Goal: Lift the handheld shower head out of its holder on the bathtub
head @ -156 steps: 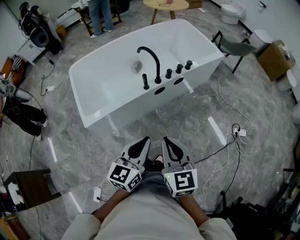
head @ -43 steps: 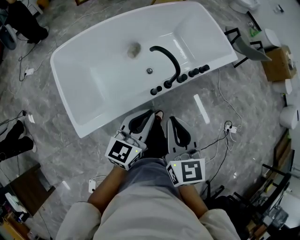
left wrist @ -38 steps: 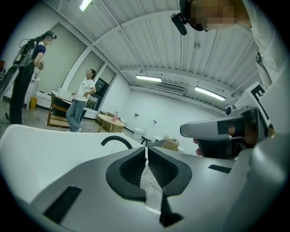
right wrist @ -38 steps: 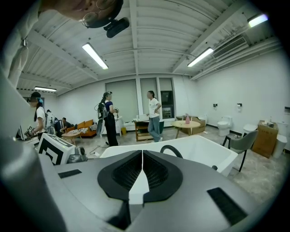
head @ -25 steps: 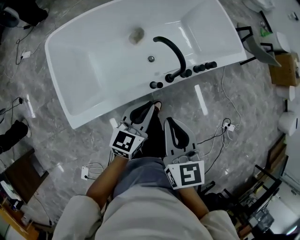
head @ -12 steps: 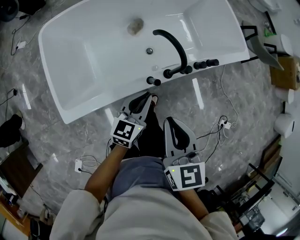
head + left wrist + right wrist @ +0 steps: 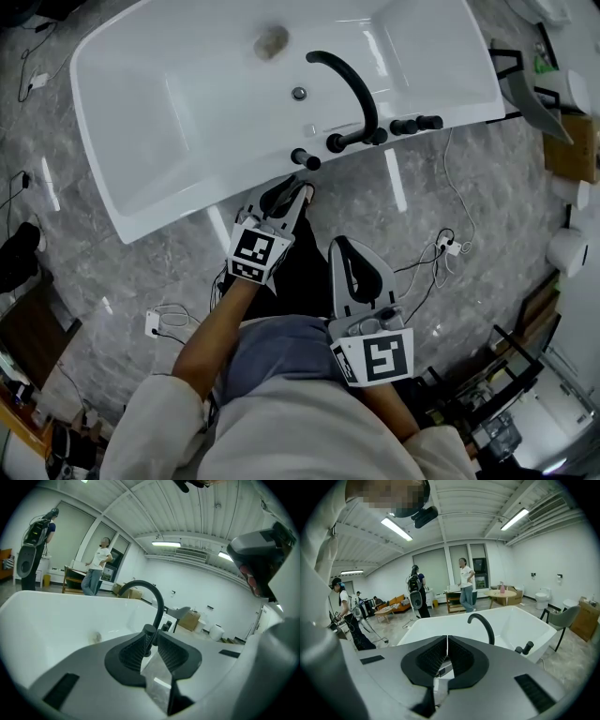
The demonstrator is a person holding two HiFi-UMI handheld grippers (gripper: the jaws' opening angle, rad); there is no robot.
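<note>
The right gripper (image 7: pixel 349 267) hangs back near the person's legs, its 2 jaws pressed together on nothing, apparently leaving the reach to the left gripper (image 7: pixel 286 199), whose jaws are opening with nothing between the pads. Just beyond its tips, in line with the gap, the black handheld shower head (image 7: pixel 149 631) stands in its holder on the white bathtub's (image 7: pixel 187 208) near rim, beside the curved spout (image 7: pixel 359 91). Its long axis is upright, free end pointing up.
</note>
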